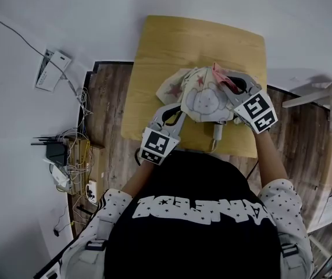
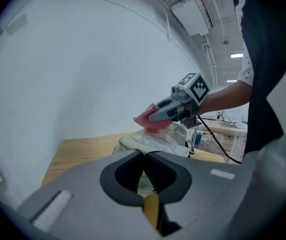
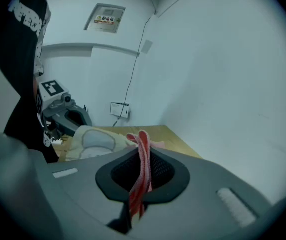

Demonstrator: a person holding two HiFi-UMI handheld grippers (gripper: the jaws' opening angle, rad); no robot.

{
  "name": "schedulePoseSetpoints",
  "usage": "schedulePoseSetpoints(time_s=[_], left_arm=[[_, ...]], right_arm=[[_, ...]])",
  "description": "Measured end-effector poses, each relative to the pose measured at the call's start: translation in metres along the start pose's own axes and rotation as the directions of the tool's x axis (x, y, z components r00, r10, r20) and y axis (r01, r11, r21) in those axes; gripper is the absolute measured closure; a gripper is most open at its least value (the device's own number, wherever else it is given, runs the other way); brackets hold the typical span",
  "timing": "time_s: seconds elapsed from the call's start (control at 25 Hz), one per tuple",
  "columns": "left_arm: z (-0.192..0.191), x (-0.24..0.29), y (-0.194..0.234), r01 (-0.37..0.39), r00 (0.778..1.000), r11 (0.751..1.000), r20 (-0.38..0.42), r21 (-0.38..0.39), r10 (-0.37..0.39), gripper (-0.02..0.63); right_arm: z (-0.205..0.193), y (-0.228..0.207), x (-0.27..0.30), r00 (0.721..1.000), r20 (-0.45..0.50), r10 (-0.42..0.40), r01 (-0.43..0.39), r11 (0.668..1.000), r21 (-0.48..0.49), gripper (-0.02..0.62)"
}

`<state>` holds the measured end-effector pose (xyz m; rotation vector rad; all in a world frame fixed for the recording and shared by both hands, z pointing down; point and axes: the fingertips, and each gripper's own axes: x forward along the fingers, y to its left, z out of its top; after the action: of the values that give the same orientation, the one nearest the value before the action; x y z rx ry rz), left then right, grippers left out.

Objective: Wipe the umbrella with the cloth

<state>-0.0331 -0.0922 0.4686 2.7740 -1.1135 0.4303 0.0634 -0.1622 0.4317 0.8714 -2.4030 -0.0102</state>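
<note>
A cream umbrella (image 1: 203, 97) printed with stars and a bear lies collapsed on the wooden table (image 1: 171, 45), its pale handle (image 1: 218, 131) pointing toward me. My left gripper (image 1: 180, 116) is shut on the umbrella's near edge; cream fabric (image 2: 153, 140) shows just past its closed jaws (image 2: 144, 169). My right gripper (image 1: 231, 88) is shut on a pink cloth (image 1: 221, 77) and rests it on the umbrella's far right side. The cloth (image 3: 143, 159) runs up between the right gripper's jaws (image 3: 144, 171). The left gripper view shows the right gripper (image 2: 175, 108) over the umbrella with the cloth (image 2: 145, 119).
A router with tangled cables (image 1: 55, 153) and a white box (image 1: 52, 68) lie on the floor to the left. A pale cabinet (image 1: 322, 97) stands to the right of the table. A white wall runs behind the table's far edge.
</note>
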Motion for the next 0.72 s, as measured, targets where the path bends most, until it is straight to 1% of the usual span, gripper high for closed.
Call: schedulePoseSetpoints(time_s=[0.12, 0.24, 0.44, 0.56, 0.72], left_arm=[[0.000, 0.000, 0.000, 0.001, 1.000, 1.000, -0.001, 0.001, -0.001, 0.606], [0.000, 0.001, 0.000, 0.002, 1.000, 1.000, -0.003, -0.001, -0.002, 0.607], [0.000, 0.001, -0.001, 0.011, 1.000, 1.000, -0.004, -0.006, -0.011, 0.606], [0.005, 0.000, -0.001, 0.015, 1.000, 1.000, 0.011, -0.024, -0.015, 0.606], [0.009, 0.001, 0.000, 0.019, 1.000, 1.000, 0.020, -0.024, -0.018, 0.607]], right_arm=[[-0.012, 0.017, 0.007, 0.998, -0.026, 0.048, -0.048, 0.999, 0.005, 0.575], [-0.022, 0.029, 0.009, 0.996, -0.039, 0.080, -0.079, 0.997, 0.019, 0.575], [-0.033, 0.045, 0.004, 0.993, -0.049, 0.110, -0.108, 0.993, 0.042, 0.575], [-0.038, 0.054, 0.002, 0.991, -0.049, 0.128, -0.125, 0.990, 0.060, 0.575], [-0.044, 0.065, -0.002, 0.988, -0.050, 0.146, -0.141, 0.986, 0.084, 0.575]])
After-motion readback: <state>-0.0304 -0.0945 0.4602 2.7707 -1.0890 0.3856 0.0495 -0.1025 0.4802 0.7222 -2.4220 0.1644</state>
